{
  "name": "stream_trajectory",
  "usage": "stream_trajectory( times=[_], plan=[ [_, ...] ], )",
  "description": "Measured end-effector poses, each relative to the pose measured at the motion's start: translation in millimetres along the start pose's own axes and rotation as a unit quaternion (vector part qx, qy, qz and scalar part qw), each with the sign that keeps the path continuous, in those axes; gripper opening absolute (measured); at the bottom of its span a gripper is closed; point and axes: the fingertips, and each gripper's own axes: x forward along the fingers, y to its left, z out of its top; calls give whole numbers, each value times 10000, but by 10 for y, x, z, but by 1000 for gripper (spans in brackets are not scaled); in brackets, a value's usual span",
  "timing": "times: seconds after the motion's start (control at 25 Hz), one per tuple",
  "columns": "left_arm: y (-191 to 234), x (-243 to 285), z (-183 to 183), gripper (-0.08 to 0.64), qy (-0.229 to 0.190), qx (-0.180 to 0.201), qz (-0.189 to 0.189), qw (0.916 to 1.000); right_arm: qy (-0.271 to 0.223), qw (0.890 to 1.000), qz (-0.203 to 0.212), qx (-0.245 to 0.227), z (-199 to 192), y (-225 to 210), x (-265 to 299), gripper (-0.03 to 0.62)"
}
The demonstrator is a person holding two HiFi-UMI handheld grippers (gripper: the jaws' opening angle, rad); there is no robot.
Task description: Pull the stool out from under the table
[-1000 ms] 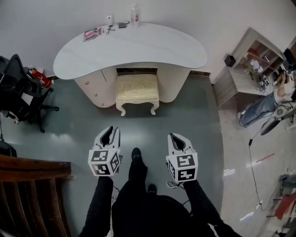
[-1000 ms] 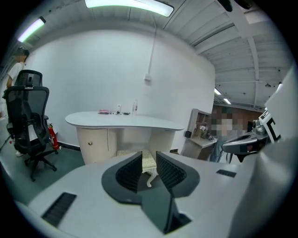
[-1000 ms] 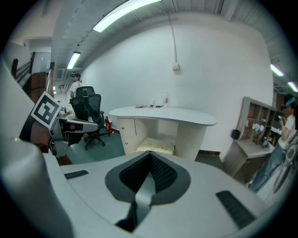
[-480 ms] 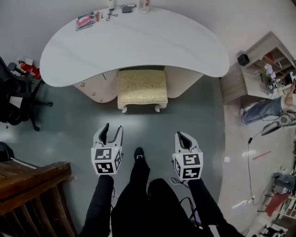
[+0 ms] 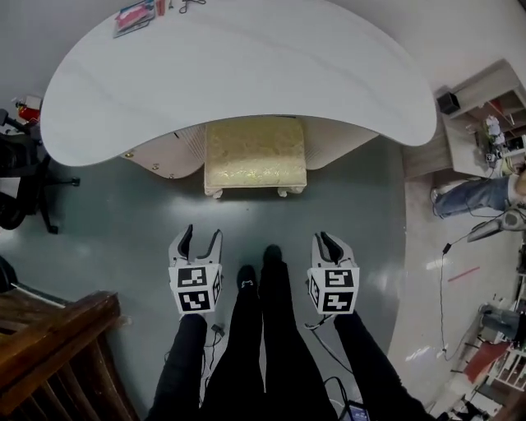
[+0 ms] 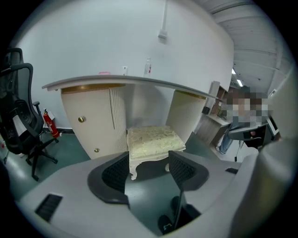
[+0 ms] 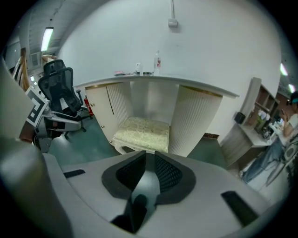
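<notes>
The stool (image 5: 255, 154) has a cream patterned cushion and white curved legs. It stands half under the white kidney-shaped table (image 5: 246, 66), between the table's two cabinets. My left gripper (image 5: 196, 240) hangs over the floor a short way in front of the stool's left side; its jaws are opening and hold nothing. My right gripper (image 5: 331, 242) is level with it on the right, jaws just parting with a narrow gap and nothing in it. The left gripper view shows the stool (image 6: 151, 142) beyond the left gripper (image 6: 149, 155). The stool (image 7: 142, 132) lies ahead of the right gripper (image 7: 149, 155).
A black office chair (image 5: 16, 181) and a red fire extinguisher (image 5: 25, 111) stand left of the table. Dark wooden furniture (image 5: 49, 345) fills the lower left. Shelves (image 5: 485, 107) and another person's legs (image 5: 472, 197) are at the right. Small items (image 5: 136, 16) lie on the tabletop's far edge.
The view and both grippers have moved closer to the table and stool. The left jaws have spread wide; the right jaws have parted slightly.
</notes>
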Motion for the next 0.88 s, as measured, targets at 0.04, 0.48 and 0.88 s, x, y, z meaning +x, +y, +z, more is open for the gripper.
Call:
stream_trajectory(
  times=[0.04, 0.48, 0.88],
  plan=[
    [44, 121, -86, 266, 69, -15, 58, 10000, 103, 9999, -3, 39, -70, -14, 142, 72],
    [570, 1640, -1037, 342, 630, 287, 563, 9960, 698, 9961, -497, -228, -815, -485, 2015, 228],
    [840, 2467, -1701, 353, 910, 278, 863, 9917, 774, 9942, -542, -510, -1143, -594, 3039, 247]
  ],
)
